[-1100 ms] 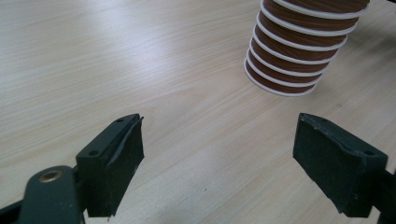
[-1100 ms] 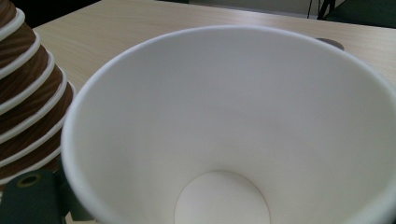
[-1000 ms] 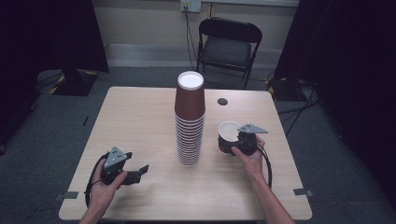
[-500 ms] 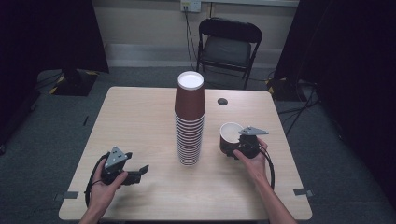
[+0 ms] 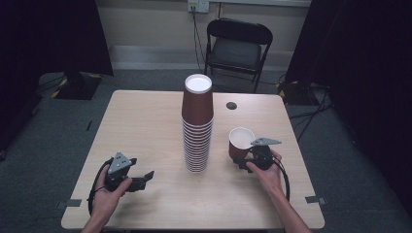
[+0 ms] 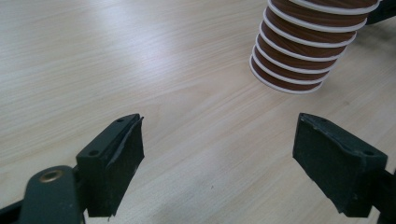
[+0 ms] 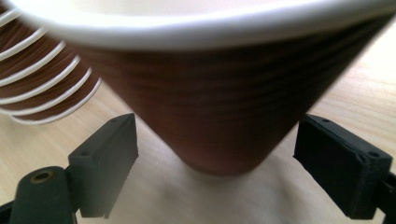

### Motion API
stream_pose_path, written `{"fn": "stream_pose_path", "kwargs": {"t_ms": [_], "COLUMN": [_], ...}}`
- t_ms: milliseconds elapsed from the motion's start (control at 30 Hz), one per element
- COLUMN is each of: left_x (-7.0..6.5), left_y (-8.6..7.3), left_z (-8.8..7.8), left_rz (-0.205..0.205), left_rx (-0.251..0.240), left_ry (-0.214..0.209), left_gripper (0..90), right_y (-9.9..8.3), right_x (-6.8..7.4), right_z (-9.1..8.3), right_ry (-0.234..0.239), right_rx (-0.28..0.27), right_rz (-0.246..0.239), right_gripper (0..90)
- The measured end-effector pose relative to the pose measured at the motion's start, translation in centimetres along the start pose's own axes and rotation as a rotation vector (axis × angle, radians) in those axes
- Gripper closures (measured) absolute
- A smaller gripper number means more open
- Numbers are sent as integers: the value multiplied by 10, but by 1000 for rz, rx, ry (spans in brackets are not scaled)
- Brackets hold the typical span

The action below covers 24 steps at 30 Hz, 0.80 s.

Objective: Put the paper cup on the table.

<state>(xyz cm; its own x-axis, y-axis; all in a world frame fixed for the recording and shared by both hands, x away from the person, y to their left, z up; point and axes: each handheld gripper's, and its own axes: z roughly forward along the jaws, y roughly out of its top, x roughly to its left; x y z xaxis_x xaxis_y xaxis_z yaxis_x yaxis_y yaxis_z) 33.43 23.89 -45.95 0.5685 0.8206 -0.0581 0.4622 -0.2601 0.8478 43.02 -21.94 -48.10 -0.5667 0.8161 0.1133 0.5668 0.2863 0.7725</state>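
A tall stack of brown paper cups (image 5: 197,127) with white rims stands in the middle of the wooden table (image 5: 145,121). To its right a single brown cup (image 5: 241,143) stands upright with its mouth up. My right gripper (image 5: 244,162) is at this cup's near side, open. In the right gripper view the cup's base (image 7: 219,149) sits between the two spread jaws, touching neither, with the stack (image 7: 42,88) at the left. My left gripper (image 5: 144,178) rests open near the front left. Nothing is between its pads (image 6: 116,158), and the stack's base (image 6: 299,65) lies ahead of it.
A small round black object (image 5: 231,105) lies on the table behind the single cup. A black folding chair (image 5: 238,46) stands beyond the far edge. Bare wood stretches left of the stack.
My right gripper has drawn back a little towards the near edge, away from the single cup, which stays in place. The left gripper has not moved.
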Motion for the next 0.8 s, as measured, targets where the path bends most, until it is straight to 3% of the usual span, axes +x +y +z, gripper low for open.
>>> {"fn": "stream_pose_path", "kwargs": {"t_ms": [400, 567, 800], "left_x": [4, 1, -8], "left_y": [5, 8, 9], "left_z": [-3, -5, -8], "left_rz": [-33, -7, 31], "left_rx": [0, 17, 40], "left_ry": [37, 70, 42], "left_gripper": [162, 163, 164], "right_y": [-9, -12, -19], "right_x": [-1, 0, 4], "right_z": [-30, -47, -72], "right_ry": [0, -5, -21], "right_rx": [-12, -31, -72], "right_rz": [30, 39, 61], "right_gripper": [157, 157, 156]}}
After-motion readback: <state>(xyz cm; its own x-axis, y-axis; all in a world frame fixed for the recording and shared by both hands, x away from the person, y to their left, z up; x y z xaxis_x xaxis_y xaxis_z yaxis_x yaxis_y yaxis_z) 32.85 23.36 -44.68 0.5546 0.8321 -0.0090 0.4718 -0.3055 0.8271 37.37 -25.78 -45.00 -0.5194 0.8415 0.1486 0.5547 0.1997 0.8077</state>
